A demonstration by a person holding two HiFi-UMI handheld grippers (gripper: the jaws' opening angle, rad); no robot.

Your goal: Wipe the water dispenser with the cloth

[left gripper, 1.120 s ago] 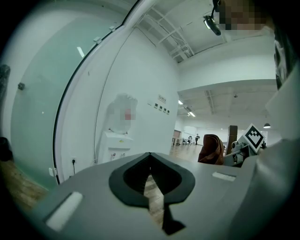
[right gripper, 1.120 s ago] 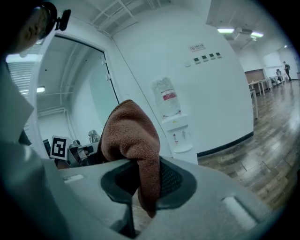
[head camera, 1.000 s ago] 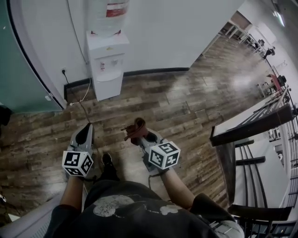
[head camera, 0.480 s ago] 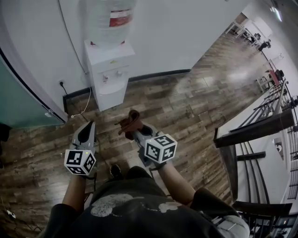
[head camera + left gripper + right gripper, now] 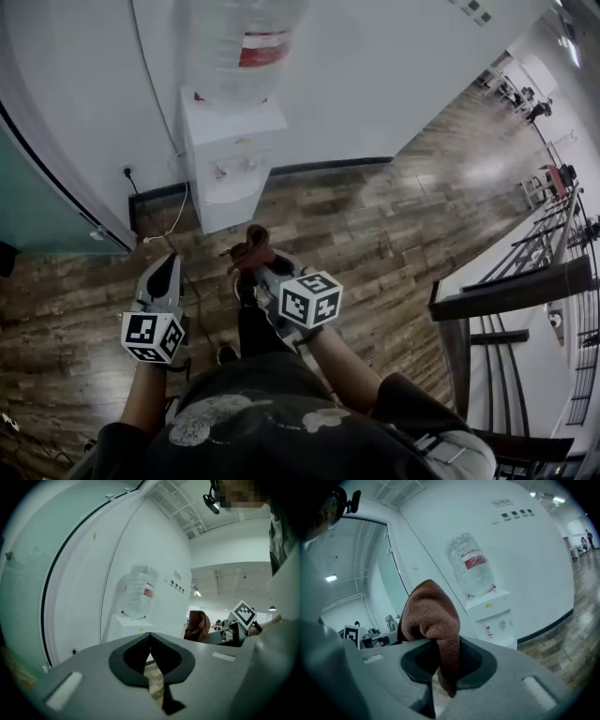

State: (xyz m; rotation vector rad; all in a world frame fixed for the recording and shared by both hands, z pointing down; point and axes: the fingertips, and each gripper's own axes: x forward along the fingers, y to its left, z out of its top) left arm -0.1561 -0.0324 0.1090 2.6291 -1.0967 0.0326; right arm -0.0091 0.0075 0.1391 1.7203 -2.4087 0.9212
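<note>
A white water dispenser (image 5: 230, 159) with a clear bottle on top stands against the white wall; it also shows as the dispenser (image 5: 492, 616) in the right gripper view and the dispenser (image 5: 133, 625) in the left gripper view. My right gripper (image 5: 251, 258) is shut on a brown cloth (image 5: 249, 246), bunched above the jaws as the cloth (image 5: 431, 620). It hangs a short way in front of the dispenser, not touching it. My left gripper (image 5: 164, 272) is shut and empty, to the left, its jaws meeting at the left gripper (image 5: 151, 644).
A teal glass partition (image 5: 37, 178) runs along the left. A wall socket with a cable (image 5: 159, 211) sits left of the dispenser. Wood-plank floor (image 5: 375, 225) spreads right. A dark railing (image 5: 516, 291) and stairwell lie at the right.
I have stepped closer to the dispenser, which now looks larger and nearer. Both grippers moved forward with me, the right still holding the cloth.
</note>
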